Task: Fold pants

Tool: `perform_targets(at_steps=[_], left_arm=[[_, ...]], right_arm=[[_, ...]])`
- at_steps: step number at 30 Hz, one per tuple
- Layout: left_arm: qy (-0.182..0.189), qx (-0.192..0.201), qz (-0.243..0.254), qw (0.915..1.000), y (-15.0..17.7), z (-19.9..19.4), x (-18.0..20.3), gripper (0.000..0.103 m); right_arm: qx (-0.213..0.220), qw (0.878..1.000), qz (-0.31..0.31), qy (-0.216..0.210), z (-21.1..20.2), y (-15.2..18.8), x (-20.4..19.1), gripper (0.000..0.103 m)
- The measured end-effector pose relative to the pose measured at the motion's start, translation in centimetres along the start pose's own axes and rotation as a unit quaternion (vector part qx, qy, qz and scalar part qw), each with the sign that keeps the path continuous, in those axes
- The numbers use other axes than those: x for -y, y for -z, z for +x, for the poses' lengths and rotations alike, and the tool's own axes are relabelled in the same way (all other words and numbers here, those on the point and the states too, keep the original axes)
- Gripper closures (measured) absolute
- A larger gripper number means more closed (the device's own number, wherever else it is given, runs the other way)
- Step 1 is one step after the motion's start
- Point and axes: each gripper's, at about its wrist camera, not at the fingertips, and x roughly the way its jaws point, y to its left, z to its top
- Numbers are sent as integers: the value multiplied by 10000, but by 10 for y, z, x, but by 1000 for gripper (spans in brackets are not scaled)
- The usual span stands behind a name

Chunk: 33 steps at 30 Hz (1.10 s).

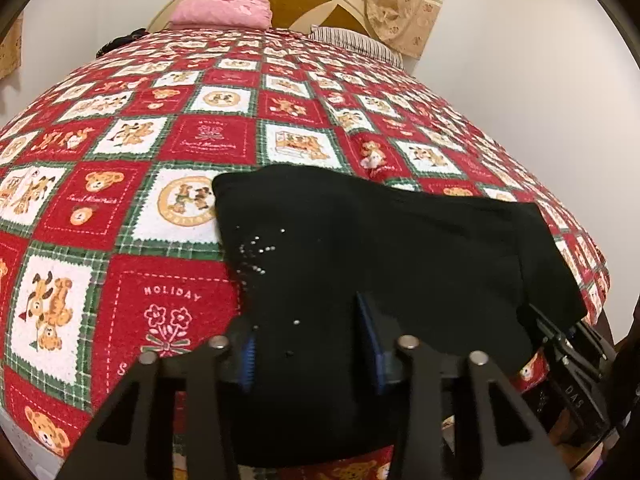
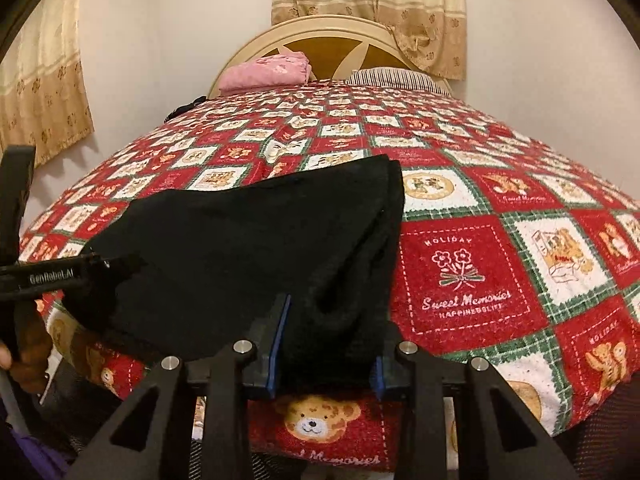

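— So, how do the grippers stand?
— Left gripper (image 1: 312, 344) and right gripper (image 2: 328, 344) each pinch the near edge of the black pants (image 1: 380, 240), at the near edge of the bed (image 1: 160, 152).
— How far along?
— Seemingly folded once already into a compact shape; I'd judge another fold toward the far side and smoothing remain. A pink bundle (image 2: 266, 72) sits by the headboard (image 2: 320, 40).
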Motion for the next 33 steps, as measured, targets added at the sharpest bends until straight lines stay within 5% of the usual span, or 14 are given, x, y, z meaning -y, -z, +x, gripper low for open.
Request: perform_targets(at_steps=[2, 15, 18, 23, 27, 33], left_arm=[[-58, 59, 50, 10000, -1, -3, 4, 75], [-53, 543, 103, 9985, -3, -21, 3, 76], [-95, 368, -82, 9992, 1, -11, -5, 71], [81, 203, -774, 9968, 0, -11, -34, 26], [97, 299, -1077, 9937, 3, -16, -52, 20], [466, 179, -778, 9957, 3, -9, -36, 20]], right_arm=[[11, 10000, -46, 49, 0, 0, -2, 68], [311, 9988, -302, 227, -17, -7, -17, 69], [321, 9979, -442, 343, -15, -5, -21, 69], [114, 9988, -294, 386, -4, 0, -10, 69], [81, 9989, -145, 428, -5, -1, 1, 69], [92, 9980, -138, 614, -7, 1, 1, 69]])
